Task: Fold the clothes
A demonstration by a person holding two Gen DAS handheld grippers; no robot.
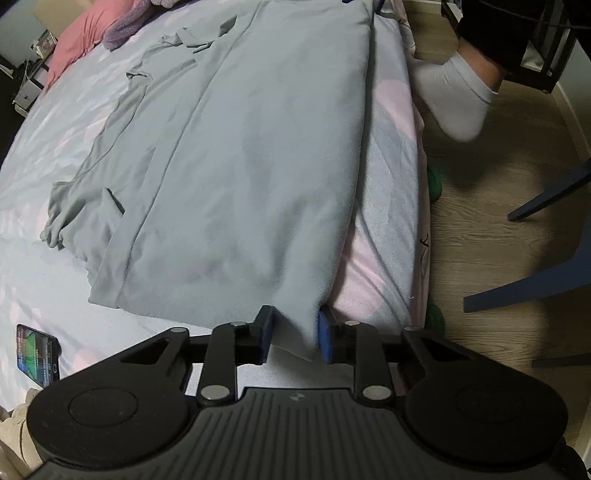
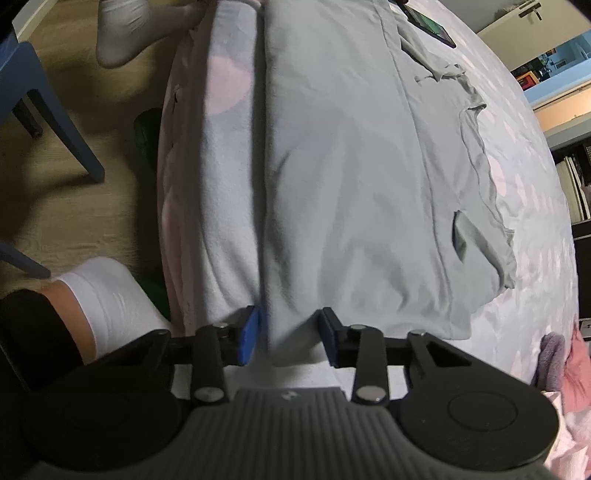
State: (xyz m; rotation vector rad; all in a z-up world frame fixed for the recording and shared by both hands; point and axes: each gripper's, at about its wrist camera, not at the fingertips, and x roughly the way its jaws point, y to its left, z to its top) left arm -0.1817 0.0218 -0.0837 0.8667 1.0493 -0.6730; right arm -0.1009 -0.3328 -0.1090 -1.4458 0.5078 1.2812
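Observation:
A grey-green garment (image 1: 251, 147) lies lengthwise on the bed (image 1: 384, 221), folded along its long side, with loose sleeves and flaps on the side away from the bed edge. My left gripper (image 1: 295, 334) is shut on one end corner of the folded edge; thick cloth fills the gap between its blue pads. From the opposite end, the same garment (image 2: 351, 166) runs away from my right gripper (image 2: 289, 334), which is shut on the other corner of that edge. The folded edge sits a hand's width in from the bed's side (image 2: 225, 184).
A phone (image 1: 37, 354) lies on the bed beside the garment, also the phone (image 2: 432, 26). A pink pillow (image 1: 81, 40) and purple towel (image 1: 125, 26) sit at one end. A person's white-socked feet (image 1: 454, 99) (image 2: 107, 302), blue chair legs (image 1: 535, 280) and green objects (image 2: 146, 129) are on the floor.

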